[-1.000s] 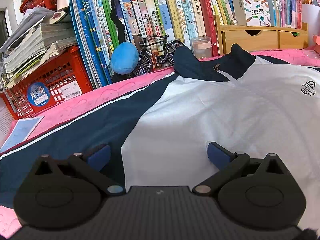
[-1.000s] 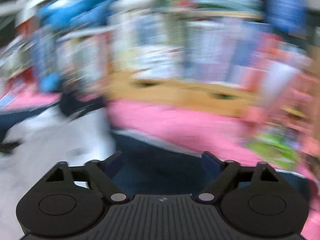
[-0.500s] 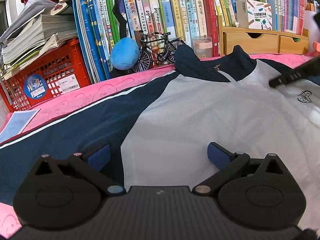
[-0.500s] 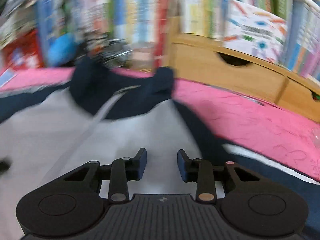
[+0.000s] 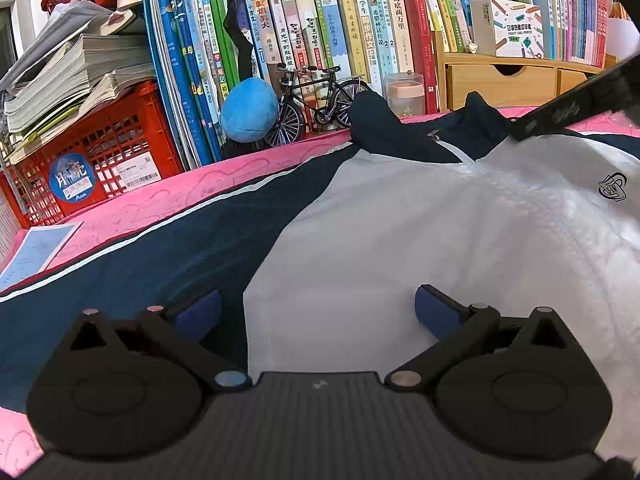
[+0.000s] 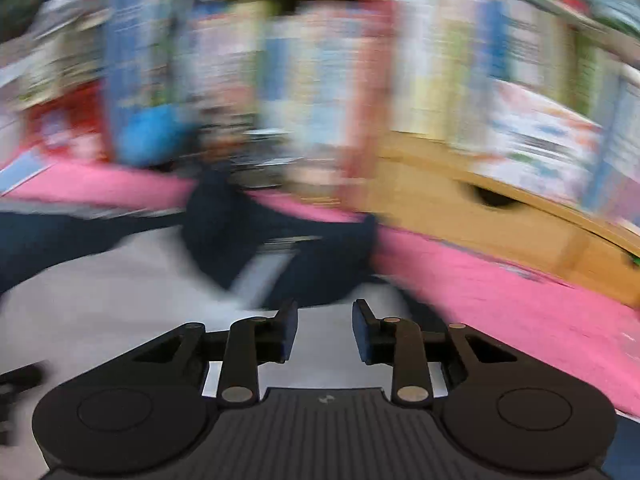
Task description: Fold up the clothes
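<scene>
Spread flat across the pink counter (image 5: 168, 196): a navy-and-white jacket (image 5: 400, 224), front up, navy sleeve (image 5: 152, 256) reaching out toward the left, navy collar (image 5: 416, 132) bunched at the far edge with a zipper running down the middle and a small crest (image 5: 612, 187) on the white chest. Low over the near white panel, just beside its seam with the navy sleeve: the left tongs (image 5: 318, 312), spread wide, blue pads well apart, nothing between them. Entering from the upper right of the left wrist view, a dark bar of the right tongs' body, ending over the jacket's shoulder near the collar. In the heavily blurred right wrist view: the right tongs (image 6: 325, 330) over the white cloth just short of the collar (image 6: 280, 248), pads narrowed but with a clear gap, gripping nothing. Behind the jacket, along the back of the counter: a red crate (image 5: 100, 160) stacked with papers, a row of upright books (image 5: 320, 28), a blue plush ball (image 5: 249, 110), a model bicycle (image 5: 316, 104), a clear jar (image 5: 403, 92) and a wooden drawer unit (image 5: 504, 80). At the far left, a blue sheet of paper (image 5: 36, 250) lying flat.
</scene>
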### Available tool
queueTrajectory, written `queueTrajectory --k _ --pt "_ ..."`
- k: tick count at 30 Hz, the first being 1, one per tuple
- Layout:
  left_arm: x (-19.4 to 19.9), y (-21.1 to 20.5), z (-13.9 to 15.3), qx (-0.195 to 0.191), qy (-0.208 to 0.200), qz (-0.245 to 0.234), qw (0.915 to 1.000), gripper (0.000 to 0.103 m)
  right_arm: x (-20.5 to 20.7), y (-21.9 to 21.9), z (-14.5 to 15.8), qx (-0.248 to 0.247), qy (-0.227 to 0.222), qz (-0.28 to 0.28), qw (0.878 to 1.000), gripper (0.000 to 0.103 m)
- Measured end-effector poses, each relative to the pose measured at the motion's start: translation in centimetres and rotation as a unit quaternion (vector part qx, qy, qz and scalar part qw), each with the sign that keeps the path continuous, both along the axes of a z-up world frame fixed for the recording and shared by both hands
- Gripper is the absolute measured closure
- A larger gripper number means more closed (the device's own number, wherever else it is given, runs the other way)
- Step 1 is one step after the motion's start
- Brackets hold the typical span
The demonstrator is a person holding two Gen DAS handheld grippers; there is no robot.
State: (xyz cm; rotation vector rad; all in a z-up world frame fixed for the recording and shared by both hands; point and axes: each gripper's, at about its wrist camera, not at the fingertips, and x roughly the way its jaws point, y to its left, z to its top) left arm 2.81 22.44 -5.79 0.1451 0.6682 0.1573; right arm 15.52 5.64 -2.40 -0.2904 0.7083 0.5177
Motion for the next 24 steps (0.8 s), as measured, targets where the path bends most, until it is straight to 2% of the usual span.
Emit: queueTrajectory --k 3,8,13,18,21,24 --pt "0.0 0.1 0.0 -0.004 0.001 0.000 1.0000 0.000 1.1 3.3 -2.1 -0.012 0.030 0.011 0.999 0.072" --pt "0.0 0.0 -0.1 -0.004 0.000 0.000 1.0000 0.000 4.6 5.8 -3.2 -0.006 -0.007 -0.028 1.000 0.072" --pt "0.1 0.1 -0.2 -0.012 0.002 0.000 0.9999 0.000 8.7 7.2 -4.1 -0.001 -0.027 -0.067 0.997 0.071" --pt "0.0 0.3 -0.2 -0.024 0.004 0.001 0.9997 0.000 10.7 6.3 -3.8 0.022 0.001 -0.093 0.995 0.071" --pt "0.0 0.3 -0.1 -0.020 0.004 0.001 0.9998 0.000 8.2 4.8 -2.5 0.075 0.008 -0.040 0.996 0.070" --pt "0.1 0.5 0.0 -0.025 0.005 0.001 0.9997 0.000 4.0 4.8 -1.4 0.082 0.006 0.065 0.995 0.068"
